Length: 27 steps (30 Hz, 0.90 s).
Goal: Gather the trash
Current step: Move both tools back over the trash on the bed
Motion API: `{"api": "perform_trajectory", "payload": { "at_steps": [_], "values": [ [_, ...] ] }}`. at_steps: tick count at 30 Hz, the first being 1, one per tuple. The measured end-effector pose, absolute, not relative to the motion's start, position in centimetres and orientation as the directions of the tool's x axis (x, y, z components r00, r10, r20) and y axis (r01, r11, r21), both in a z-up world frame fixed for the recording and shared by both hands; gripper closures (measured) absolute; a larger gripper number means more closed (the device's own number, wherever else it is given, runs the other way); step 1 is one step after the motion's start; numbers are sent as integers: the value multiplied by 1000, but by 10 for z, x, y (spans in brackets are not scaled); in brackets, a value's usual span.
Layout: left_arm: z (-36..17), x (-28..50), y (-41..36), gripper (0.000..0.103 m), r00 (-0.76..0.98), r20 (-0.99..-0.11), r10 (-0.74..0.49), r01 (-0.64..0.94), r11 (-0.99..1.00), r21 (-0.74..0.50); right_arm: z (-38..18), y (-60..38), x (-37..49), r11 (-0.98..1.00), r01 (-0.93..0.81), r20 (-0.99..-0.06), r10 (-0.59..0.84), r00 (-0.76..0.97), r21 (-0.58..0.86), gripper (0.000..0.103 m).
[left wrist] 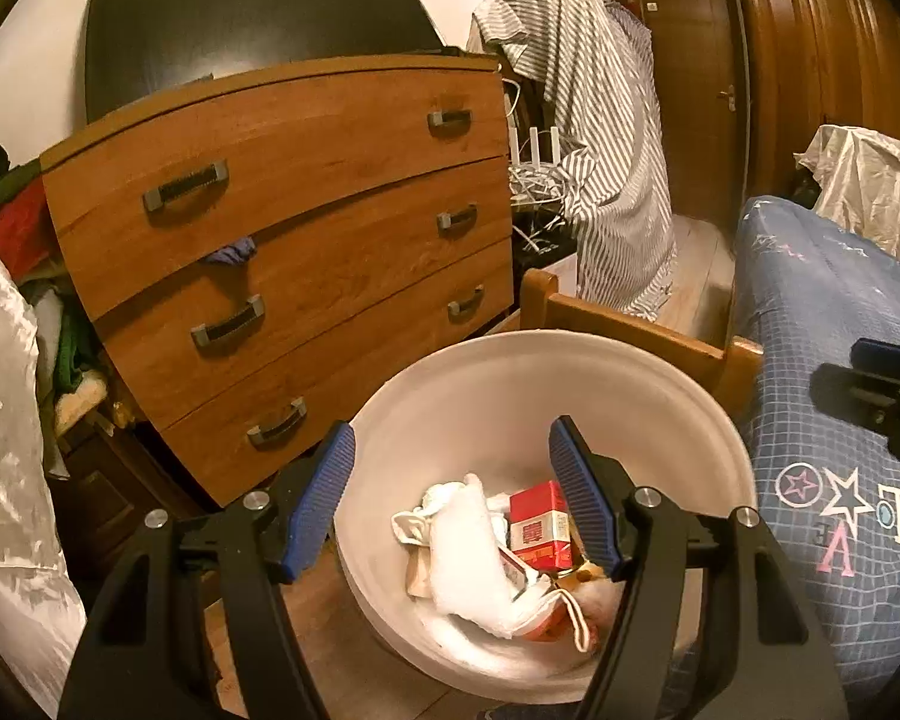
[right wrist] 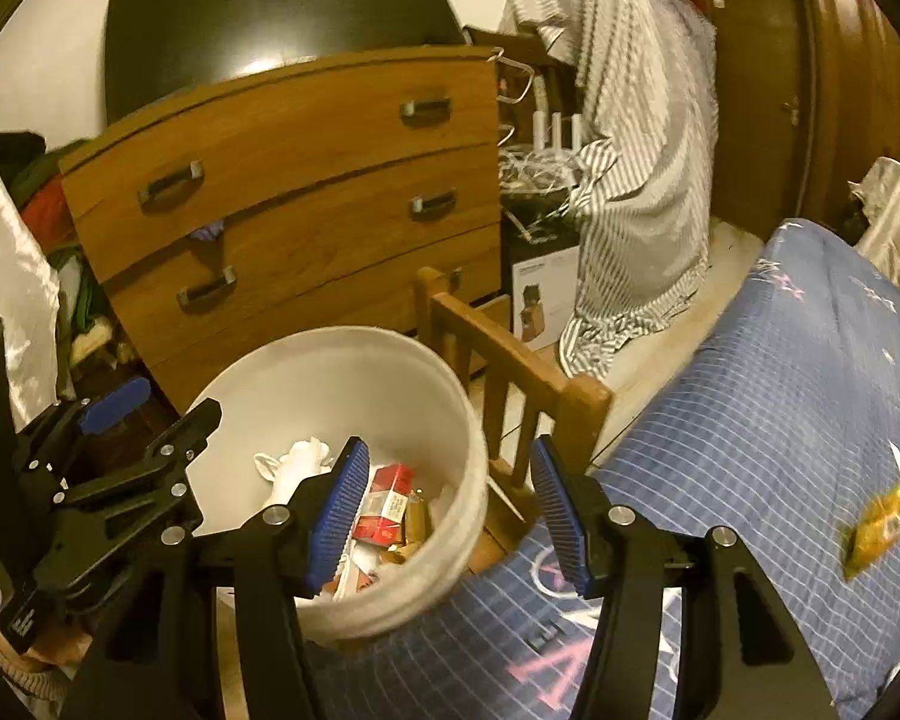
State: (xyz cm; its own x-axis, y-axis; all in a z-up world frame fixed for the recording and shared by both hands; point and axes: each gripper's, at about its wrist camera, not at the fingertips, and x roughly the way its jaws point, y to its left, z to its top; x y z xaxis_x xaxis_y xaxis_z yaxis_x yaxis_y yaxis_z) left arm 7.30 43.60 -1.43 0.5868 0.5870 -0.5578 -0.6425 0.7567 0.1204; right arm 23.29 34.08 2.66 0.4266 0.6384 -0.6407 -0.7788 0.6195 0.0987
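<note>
A white bucket stands on the floor between the dresser and the bed. Inside lie a red cigarette box, crumpled white tissue and some gold scraps. My left gripper hangs open over the bucket, nothing between its blue pads. My right gripper is open too, straddling the bucket's right rim and the bed corner, empty. A gold wrapper lies on the blue bedsheet to the right.
A wooden dresser with three drawers stands behind the bucket. The wooden footboard of the bed is right beside the bucket. A striped cloth drapes a chair farther back. Clothes pile up at the left.
</note>
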Motion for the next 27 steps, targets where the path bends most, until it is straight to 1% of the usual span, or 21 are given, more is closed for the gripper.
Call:
{"api": "perform_trajectory", "payload": {
  "at_steps": [2,4,8,12,15,18,21,25,27],
  "values": [
    [-10,72,427,38,596,-544,591,-636,761,129,32,324,229,626,-774,-618,644,451,88,45],
    [-7,71,418,34,601,-533,596,-636,760,135,39,303,226,639,-764,-595,649,475,87,45],
    [-1,68,400,32,615,-519,594,-627,767,136,50,262,222,663,-740,-564,657,501,116,45],
    [2,65,382,27,625,-511,590,-615,776,143,59,209,214,691,-714,-533,648,543,114,45],
    [4,66,363,23,651,-512,560,-588,799,127,63,152,211,735,-670,-516,617,594,107,43],
    [2,73,338,20,687,-517,511,-533,838,119,57,90,214,794,-598,-520,558,647,107,40],
    [-3,85,308,18,721,-533,442,-463,880,105,47,18,222,863,-492,-538,472,699,118,39],
    [-15,105,264,16,748,-570,339,-355,931,87,31,-73,233,927,-343,-556,369,745,155,38],
    [-21,113,243,15,758,-585,287,-301,951,77,23,-117,234,949,-268,-559,315,767,167,34]
  ]
}}
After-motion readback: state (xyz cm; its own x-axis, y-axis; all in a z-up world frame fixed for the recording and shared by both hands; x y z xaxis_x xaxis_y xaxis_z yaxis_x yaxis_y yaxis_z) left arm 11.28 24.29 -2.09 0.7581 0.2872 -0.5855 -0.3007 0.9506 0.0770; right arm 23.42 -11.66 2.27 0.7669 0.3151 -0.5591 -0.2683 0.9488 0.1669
